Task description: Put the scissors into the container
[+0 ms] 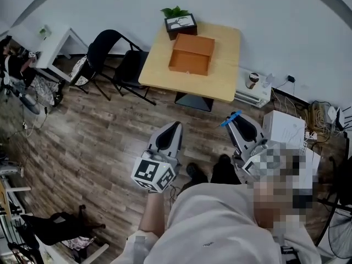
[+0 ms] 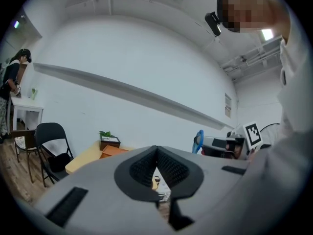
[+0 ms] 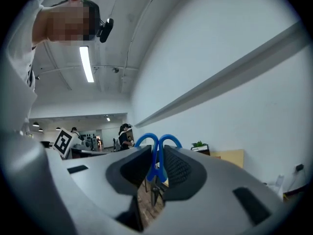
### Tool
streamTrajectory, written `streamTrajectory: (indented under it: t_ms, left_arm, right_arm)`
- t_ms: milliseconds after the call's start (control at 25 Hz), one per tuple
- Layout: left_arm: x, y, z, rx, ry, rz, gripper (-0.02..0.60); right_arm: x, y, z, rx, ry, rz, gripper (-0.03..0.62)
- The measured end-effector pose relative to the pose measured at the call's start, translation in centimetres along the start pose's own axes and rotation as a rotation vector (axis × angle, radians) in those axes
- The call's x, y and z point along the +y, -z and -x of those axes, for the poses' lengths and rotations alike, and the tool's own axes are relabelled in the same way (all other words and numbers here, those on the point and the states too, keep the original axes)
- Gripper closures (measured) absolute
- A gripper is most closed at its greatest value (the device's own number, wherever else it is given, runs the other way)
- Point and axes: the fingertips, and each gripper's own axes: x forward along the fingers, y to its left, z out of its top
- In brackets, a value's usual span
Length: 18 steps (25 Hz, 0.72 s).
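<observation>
Chairs (image 1: 113, 59), black and folding, stand at the left side of the table (image 1: 223, 65). The left gripper (image 1: 175, 126) hangs over the wooden floor, well short of the table's near edge; in the left gripper view its jaws (image 2: 156, 150) are pressed together at the tips with nothing between them.

On the table itself the orange container (image 1: 191, 54) sits toward the far half, just in front of a potted plant (image 1: 179, 20) at the far edge; its hollow seems to lie at its near end, though it is too small to be sure.

The right gripper (image 1: 236, 123) is also on the near side of the table and well apart from it. Its jaws are clenched on the scissors (image 1: 230, 119); the right gripper view shows the blue handles (image 3: 156, 166) pinched between the pads, the loops poking out past the tips and the blades pointing back toward the camera. A cup (image 1: 252, 80) stands on a low white unit off the table's right side.

The step in hand looks like the carry, with the placing not yet begun. To do it well, hold the clamp firm while stepping up to the table; bring the right gripper over the container's hollow, not its rim; lower until the scissors are nearly resting inside before the jaws let go, since a high release could bounce them out; the left gripper could steady the container's wall if it slides.
</observation>
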Motion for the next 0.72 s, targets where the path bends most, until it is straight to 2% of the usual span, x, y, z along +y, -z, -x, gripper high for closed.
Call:
streamTrajectory:
  t_ms: [360,720]
  left_arm:
    - [1.9,0.7,1.0,0.025,-0.038,0.018,0.575]
    - [6.2,0.1,-2.7,0.047,-0.076,0.021,0.575]
  right_arm:
    - [-1.1,0.8,-2.3,0.026,0.017,-0.015,0.514]
    - [-3.8,0.4,-8.2,0.035,-0.033,-0.023,0.514]
